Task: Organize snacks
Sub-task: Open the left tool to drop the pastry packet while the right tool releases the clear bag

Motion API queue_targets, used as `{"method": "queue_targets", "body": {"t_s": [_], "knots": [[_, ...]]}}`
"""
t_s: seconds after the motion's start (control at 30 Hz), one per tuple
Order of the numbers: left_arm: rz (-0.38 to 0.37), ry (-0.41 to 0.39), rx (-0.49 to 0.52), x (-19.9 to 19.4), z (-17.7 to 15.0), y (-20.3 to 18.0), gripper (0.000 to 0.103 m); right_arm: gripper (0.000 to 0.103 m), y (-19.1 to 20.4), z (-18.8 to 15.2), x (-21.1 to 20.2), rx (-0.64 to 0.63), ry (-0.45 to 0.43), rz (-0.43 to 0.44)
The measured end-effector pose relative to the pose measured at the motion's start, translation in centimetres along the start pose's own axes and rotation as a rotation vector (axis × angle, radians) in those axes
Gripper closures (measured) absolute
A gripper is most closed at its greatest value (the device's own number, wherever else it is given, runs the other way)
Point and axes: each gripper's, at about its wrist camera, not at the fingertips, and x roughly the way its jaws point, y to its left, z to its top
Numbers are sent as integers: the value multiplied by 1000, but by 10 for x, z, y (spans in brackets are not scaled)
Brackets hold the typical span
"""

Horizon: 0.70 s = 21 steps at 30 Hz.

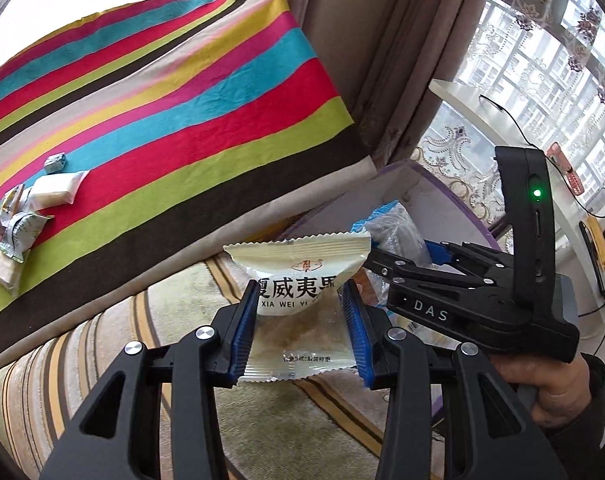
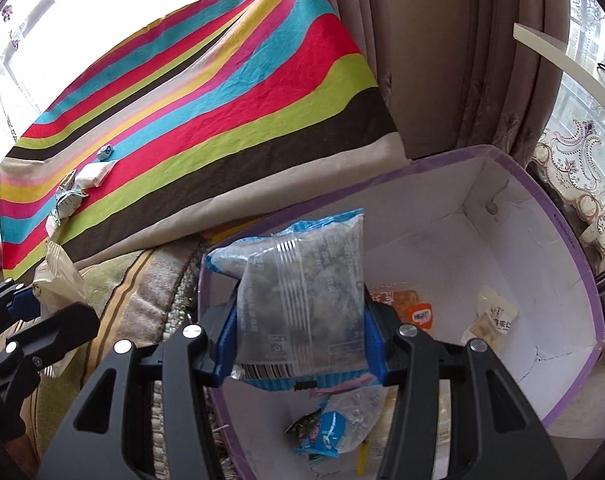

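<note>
Black left gripper (image 1: 302,328) with blue ribbed pads, silver screws; right gripper (image 1: 434,254), at three o'clock, marked "DAS", green light, dark sleeve (image 1: 594,408).

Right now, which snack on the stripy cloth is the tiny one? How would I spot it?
Find the striped cloth over the table, then the little heap of packets at its left end. Just past the heap, lying apart on its own, is the tiny candy. It is a small silvery-blue block, far smaller than the flat white and green packets beside it.

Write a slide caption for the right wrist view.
Right gripper holds a blue-edged snack packet above the purple-rimmed box.
</note>
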Motion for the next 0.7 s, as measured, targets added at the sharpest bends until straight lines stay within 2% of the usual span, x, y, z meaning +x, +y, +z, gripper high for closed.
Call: {"method": "queue_targets", "body": {"t_s": [0.2,0.27,0.33,0.47,0.6,0.7], "knots": [[-81,26,38,10,0,-16,60,52,-15,-11,4,22,27,-30],[-93,33,58,13,0,-22,49,51,-19,-14,6,32,38,-30],[-104,32,74,14,-1,-25,31,49,-22,-17,8,41,47,-40],[-112,19,67,10,-1,-25,25,43,-25,-17,5,37,40,-39],[-107,1,29,4,0,-15,24,40,-20,-13,-2,30,25,-26],[-41,-35,15,-6,1,-5,23,38,-8,-8,-9,7,14,27]]}}
